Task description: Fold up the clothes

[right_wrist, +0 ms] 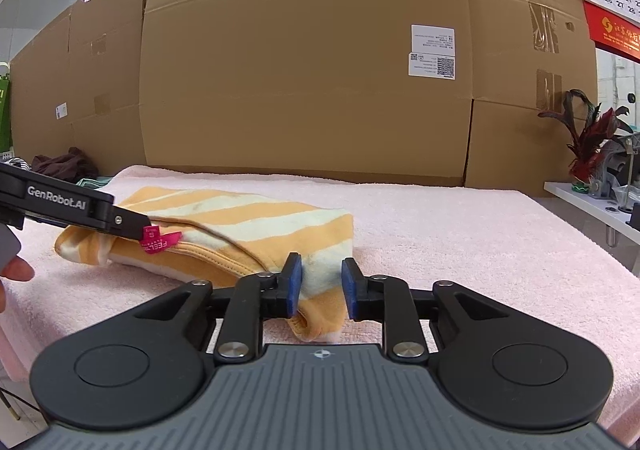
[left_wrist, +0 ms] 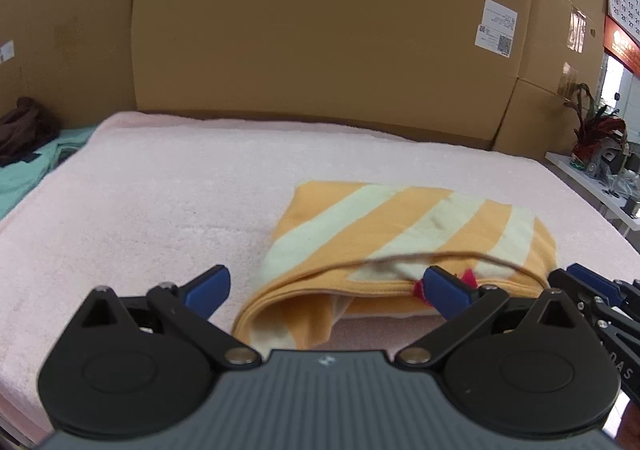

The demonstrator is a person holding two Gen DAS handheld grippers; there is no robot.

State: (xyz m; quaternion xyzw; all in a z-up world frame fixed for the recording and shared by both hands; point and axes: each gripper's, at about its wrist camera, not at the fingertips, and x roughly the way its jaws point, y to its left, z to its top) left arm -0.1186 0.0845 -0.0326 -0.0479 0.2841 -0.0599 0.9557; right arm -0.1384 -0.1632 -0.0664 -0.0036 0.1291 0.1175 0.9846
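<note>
A folded orange and cream striped garment (left_wrist: 404,234) lies on the pink towel (left_wrist: 160,202); it also shows in the right wrist view (right_wrist: 256,226). My left gripper (left_wrist: 328,290) is wide open over the garment's near folded edge, its right finger by the red label (left_wrist: 420,288). In the right wrist view the left gripper's finger (right_wrist: 124,224) lies on the garment by the pink label (right_wrist: 160,244). My right gripper (right_wrist: 320,286) is partly open, its jaws either side of the garment's near right corner, not closed on it. It shows at the right edge in the left wrist view (left_wrist: 592,290).
Large cardboard boxes (right_wrist: 304,70) stand behind the towel. A teal garment (left_wrist: 28,174) and a dark brown one (left_wrist: 24,126) lie at the far left. A white shelf (right_wrist: 592,202) with a red-leaved plant (right_wrist: 588,138) is at the right.
</note>
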